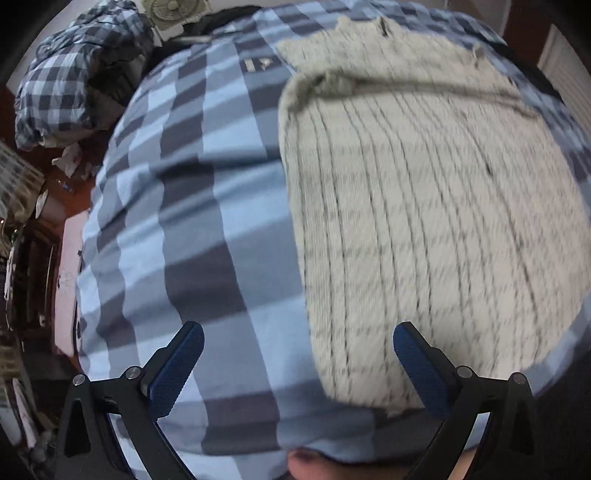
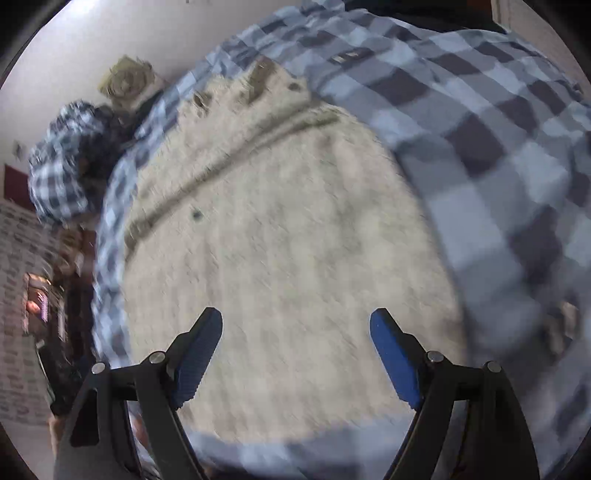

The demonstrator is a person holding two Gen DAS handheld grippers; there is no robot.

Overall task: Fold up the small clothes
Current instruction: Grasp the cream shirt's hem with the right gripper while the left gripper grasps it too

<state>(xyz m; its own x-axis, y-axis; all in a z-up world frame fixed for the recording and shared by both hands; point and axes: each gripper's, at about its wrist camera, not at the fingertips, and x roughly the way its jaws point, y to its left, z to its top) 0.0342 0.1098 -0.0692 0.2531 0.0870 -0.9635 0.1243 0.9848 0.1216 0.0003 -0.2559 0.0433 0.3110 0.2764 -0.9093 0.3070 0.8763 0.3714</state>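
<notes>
A cream ribbed knit garment (image 1: 424, 206) lies spread flat on a blue checked bedsheet (image 1: 192, 206), with a fold line across its far part. My left gripper (image 1: 298, 332) hangs open above the garment's near left edge, one blue pad over the sheet and one over the knit, nothing between them. In the right wrist view the same knit garment (image 2: 288, 240) fills the middle, blurred by motion. My right gripper (image 2: 295, 317) is open above its near part and holds nothing. The checked sheet (image 2: 491, 177) runs off to the right.
A bundled checked blanket (image 1: 74, 74) lies at the far left of the bed, with a small fan (image 1: 173, 11) behind it. The bed's left edge drops to a reddish floor (image 1: 77, 199) with clutter and dark furniture (image 1: 33, 273).
</notes>
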